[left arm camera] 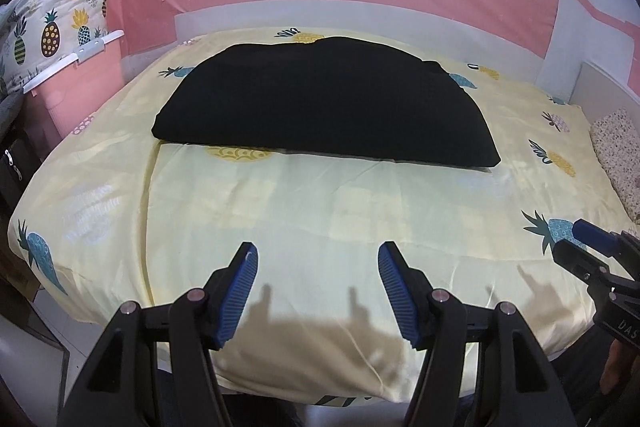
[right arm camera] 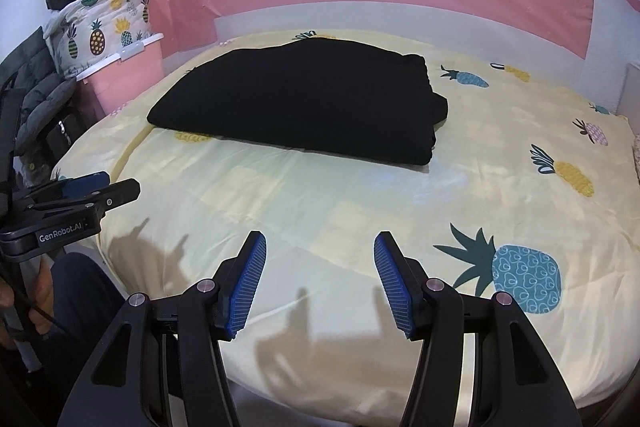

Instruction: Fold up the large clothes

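Pink wall is backing the bed [left arm camera: 120, 219] we are inspecting. Left claw [left arm camera: 318, 259] and right claw [right arm camera: 320, 247] are both hanging parted, gripping nothing, near the bed's front edge. Well beyond them, mid-bed, the black garment [left arm camera: 320, 99] is lying folded, apparently finished, its long axis running left to right.

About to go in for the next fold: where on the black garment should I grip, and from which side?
Judging by its pose, take the black garment at its two near corners, coming from the near bed edge. That straight near edge faces both open grippers, left gripper and right gripper; the right end looks bunched in layers.
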{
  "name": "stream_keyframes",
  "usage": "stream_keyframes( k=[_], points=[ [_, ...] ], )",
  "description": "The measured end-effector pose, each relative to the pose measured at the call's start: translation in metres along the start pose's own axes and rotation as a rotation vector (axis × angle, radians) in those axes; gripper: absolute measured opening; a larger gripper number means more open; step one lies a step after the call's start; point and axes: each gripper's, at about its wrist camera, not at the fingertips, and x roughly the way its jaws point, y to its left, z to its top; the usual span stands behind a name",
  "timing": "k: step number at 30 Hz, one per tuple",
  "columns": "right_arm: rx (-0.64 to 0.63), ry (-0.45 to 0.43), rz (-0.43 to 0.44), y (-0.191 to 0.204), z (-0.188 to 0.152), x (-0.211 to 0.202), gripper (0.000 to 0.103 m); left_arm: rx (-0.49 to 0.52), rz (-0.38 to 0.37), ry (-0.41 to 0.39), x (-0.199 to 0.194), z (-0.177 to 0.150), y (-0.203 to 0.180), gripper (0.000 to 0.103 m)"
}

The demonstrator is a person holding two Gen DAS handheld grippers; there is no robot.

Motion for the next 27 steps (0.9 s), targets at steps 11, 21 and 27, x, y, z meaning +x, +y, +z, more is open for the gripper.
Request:
stream_keyframes(
  k=[11,21,27],
  points=[
    [0.002,0.01,0.013,0.0009,-0.0003,0.0024,0.057,-0.008,-0.005,0.002,0.0005,-0.0004,0.0016,0.065],
    [0.008,0.012,0.017,0.0001,-0.0008,0.0027,0.057,0.002,-0.002,-0.005,-0.0021,-0.0013,-0.0018,0.065],
    [0.009,0.009,0.018,-0.0001,-0.0009,0.0018,0.057,-0.004,-0.011,-0.003,-0.0035,-0.0017,-0.001,0.065]
  ],
)
